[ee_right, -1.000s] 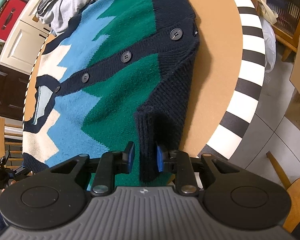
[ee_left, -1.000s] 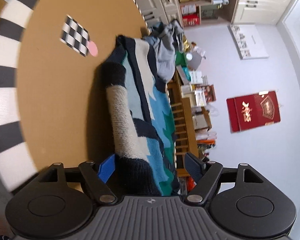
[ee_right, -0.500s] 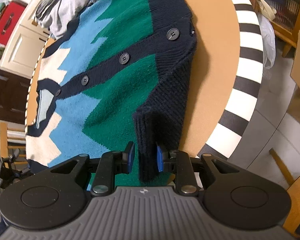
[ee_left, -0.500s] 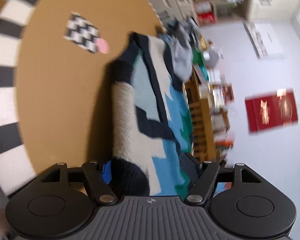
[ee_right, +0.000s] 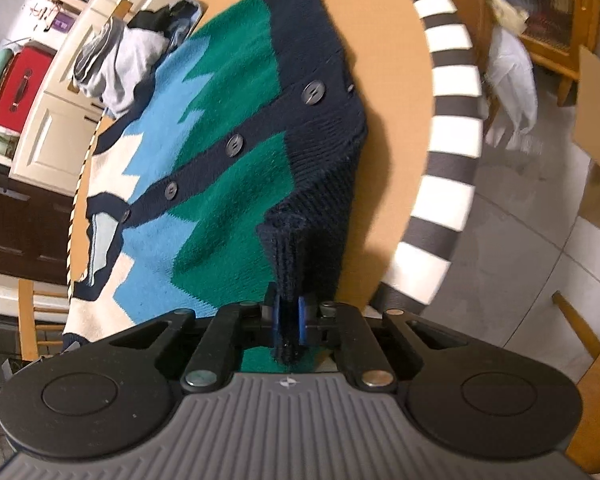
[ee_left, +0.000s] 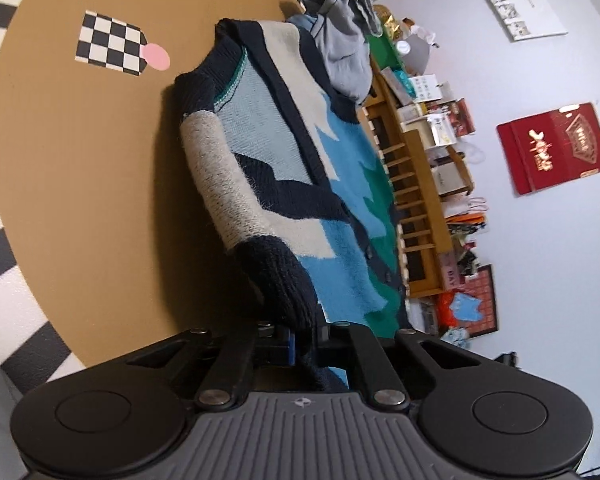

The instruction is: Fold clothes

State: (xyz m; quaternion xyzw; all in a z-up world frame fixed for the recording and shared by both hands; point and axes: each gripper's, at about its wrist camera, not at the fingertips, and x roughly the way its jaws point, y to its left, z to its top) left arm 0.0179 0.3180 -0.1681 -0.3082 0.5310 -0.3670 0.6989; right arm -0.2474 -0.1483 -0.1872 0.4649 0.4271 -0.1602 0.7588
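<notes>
On round tan table (ee_left: 80, 200), left gripper (ee_left: 304, 340) clenches navy cuff of colour-block knit cardigan (ee_left: 340, 216); right gripper (ee_right: 289, 320) clenches its navy hem.

Left tool (ee_left: 303, 339): I am holding it pointing gently downward, rolled to one side; its jaws are pinching together, clamping the navy cuff of the cardigan (ee_left: 284, 200) between the blue pads (ee_left: 290, 344).

Right tool (ee_right: 289, 318): I am aiming it more steeply downward; its jaws are pressing nearly together, gripping a bunched fold of the cardigan's navy hem, the knit standing up between the two pads.
</notes>
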